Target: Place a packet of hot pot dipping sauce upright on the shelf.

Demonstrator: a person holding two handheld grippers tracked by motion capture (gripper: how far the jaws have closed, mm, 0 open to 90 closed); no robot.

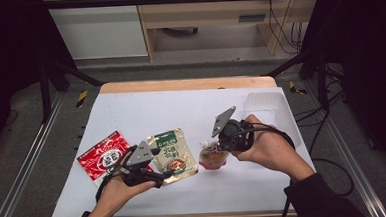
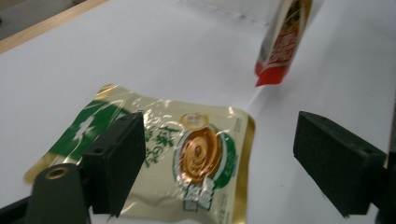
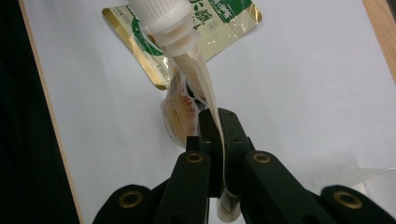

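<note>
A green and gold food pouch (image 1: 173, 154) (image 2: 196, 154) lies flat on the white sheet. My left gripper (image 1: 159, 178) (image 2: 219, 140) hovers over its near edge, jaws wide open and nothing pressed between them. My right gripper (image 1: 218, 144) (image 3: 218, 126) is shut on the flat white seam of a spouted pouch (image 1: 213, 158) (image 3: 180, 112). That pouch hangs just above the sheet, right of the green one, its white screw cap (image 3: 163, 18) close to the camera. In the left gripper view the spouted pouch (image 2: 282, 39) dangles farther off, red bottom corner down.
A red sachet (image 1: 103, 155) lies flat left of the green pouch, beside my left hand. A clear plastic tray (image 1: 271, 107) sits at the back right of the sheet. The wooden table edge (image 1: 187, 84) runs along the far side.
</note>
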